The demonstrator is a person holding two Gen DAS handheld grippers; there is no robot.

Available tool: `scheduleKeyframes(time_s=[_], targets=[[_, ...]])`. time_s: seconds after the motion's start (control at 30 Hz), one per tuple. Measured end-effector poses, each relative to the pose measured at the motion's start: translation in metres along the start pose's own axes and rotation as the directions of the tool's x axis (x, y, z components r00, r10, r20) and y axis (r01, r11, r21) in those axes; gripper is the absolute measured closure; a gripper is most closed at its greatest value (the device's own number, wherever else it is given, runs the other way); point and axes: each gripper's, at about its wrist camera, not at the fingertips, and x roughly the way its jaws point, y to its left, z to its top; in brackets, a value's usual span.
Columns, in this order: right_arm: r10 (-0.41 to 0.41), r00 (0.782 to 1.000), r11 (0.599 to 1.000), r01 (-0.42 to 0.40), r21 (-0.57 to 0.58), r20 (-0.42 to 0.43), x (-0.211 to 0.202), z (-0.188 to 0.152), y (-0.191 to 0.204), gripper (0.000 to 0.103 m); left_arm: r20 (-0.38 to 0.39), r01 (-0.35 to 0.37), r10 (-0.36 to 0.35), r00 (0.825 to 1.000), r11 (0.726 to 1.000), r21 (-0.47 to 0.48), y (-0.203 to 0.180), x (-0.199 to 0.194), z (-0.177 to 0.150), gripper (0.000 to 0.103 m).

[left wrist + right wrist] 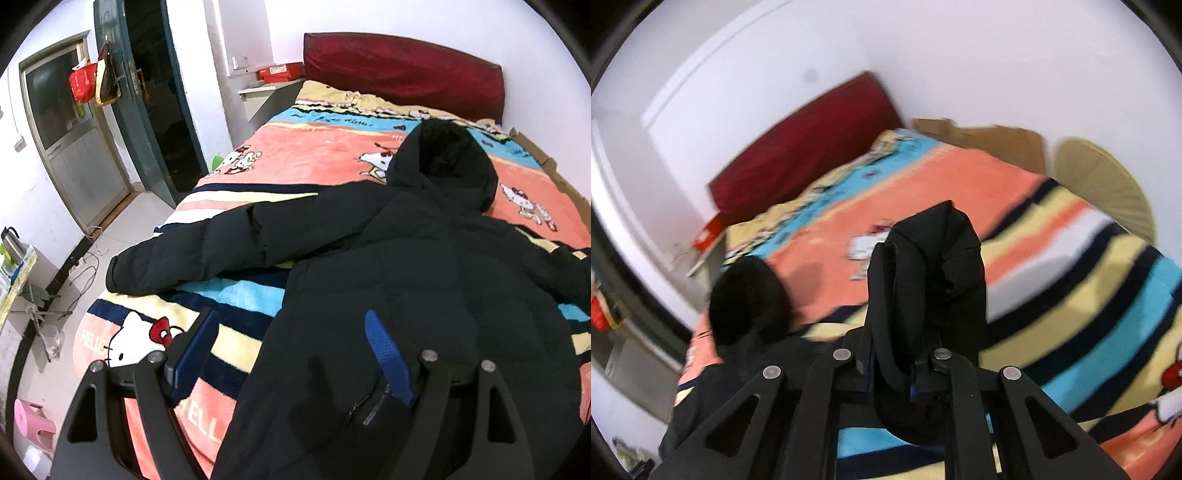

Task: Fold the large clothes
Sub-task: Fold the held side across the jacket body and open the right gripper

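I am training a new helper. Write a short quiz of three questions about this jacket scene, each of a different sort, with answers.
1. True or false: the left gripper is open.
2. What does the right gripper hold? A) pillow B) jacket sleeve C) blanket
3. Fill in: the jacket lies on the bed with its hood toward the red ____.

Key: 1 true; 2 B; 3 headboard.

Blanket (314, 158) at upper centre lies bare up to the headboard (402, 70); the jacket (424, 295) fills the lower right, its sleeve (207, 251) barring the left.
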Motion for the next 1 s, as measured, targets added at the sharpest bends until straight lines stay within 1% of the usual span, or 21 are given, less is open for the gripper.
scheduleKeyframes(time_s=[0.03, 0.1, 0.13, 0.3, 0.47, 0.53, 0.6, 0.7, 0.73, 0.77, 0.83, 0.87, 0.93, 1.0], targets=[[0.029, 1.0, 0.999, -0.029, -0.032, -0.002, -0.004, 0.001, 0.023, 0.09, 0.009, 0.004, -0.004, 1.0, 1.0, -0.006, 0.003, -0.003, 0.0, 0.022], [0.076, 0.997, 0.995, -0.076, -0.064, -0.003, -0.008, 0.0, 0.055, 0.09, 0.023, 0.016, -0.016, 1.0, 1.0, -0.019, 0.012, -0.009, 0.0, 0.022], [0.108, 0.994, 0.991, -0.109, -0.077, -0.009, -0.01, -0.002, 0.074, 0.09, 0.028, 0.022, -0.021, 0.999, 0.999, -0.028, 0.016, -0.012, 0.0, 0.022], [0.216, 0.976, 0.964, -0.219, -0.147, -0.039, -0.017, -0.019, 0.157, 0.09, 0.044, 0.04, -0.036, 0.998, 0.996, -0.081, 0.046, -0.019, -0.007, 0.022], [0.277, 0.956, 0.927, -0.293, -0.235, -0.1, -0.006, -0.045, 0.24, 0.09, 0.052, 0.033, -0.025, 0.998, 0.99, -0.141, 0.085, -0.015, -0.018, 0.022], [0.292, 0.946, 0.908, -0.32, -0.27, -0.139, 0.002, -0.063, 0.275, 0.09, 0.043, 0.033, -0.026, 0.999, 0.984, -0.173, 0.102, -0.008, -0.022, 0.022], [0.291, 0.941, 0.894, -0.332, -0.301, -0.175, 0.014, -0.08, 0.305, 0.09, 0.034, 0.036, -0.03, 0.999, 0.979, -0.201, 0.117, -0.001, -0.026, 0.022], [0.284, 0.931, 0.877, -0.349, -0.329, -0.23, 0.029, -0.114, 0.341, 0.09, 0.024, 0.042, -0.037, 0.999, 0.972, -0.23, 0.139, 0.009, -0.032, 0.022], [0.273, 0.928, 0.872, -0.35, -0.343, -0.254, 0.04, -0.13, 0.356, 0.09, 0.021, 0.04, -0.036, 0.999, 0.971, -0.234, 0.145, 0.012, -0.034, 0.022], [0.264, 0.927, 0.869, -0.349, -0.351, -0.268, 0.044, -0.141, 0.361, 0.09, 0.018, 0.038, -0.034, 0.999, 0.971, -0.237, 0.15, 0.015, -0.037, 0.022], [0.233, 0.919, 0.866, -0.345, -0.362, -0.317, 0.067, -0.173, 0.381, 0.09, 0.008, 0.026, -0.025, 1.0, 0.969, -0.247, 0.164, 0.021, -0.042, 0.022], [0.223, 0.916, 0.865, -0.344, -0.366, -0.334, 0.075, -0.183, 0.385, 0.09, 0.003, 0.021, -0.021, 1.0, 0.967, -0.252, 0.17, 0.024, -0.044, 0.022], [0.179, 0.909, 0.859, -0.332, -0.391, -0.377, 0.097, -0.214, 0.396, 0.09, -0.016, 0.005, -0.009, 1.0, 0.963, -0.269, 0.184, 0.031, -0.051, 0.022], [0.152, 0.899, 0.858, -0.327, -0.397, -0.412, 0.109, -0.236, 0.403, 0.09, -0.033, -0.008, -0.002, 0.999, 0.959, -0.284, 0.196, 0.037, -0.055, 0.022]])
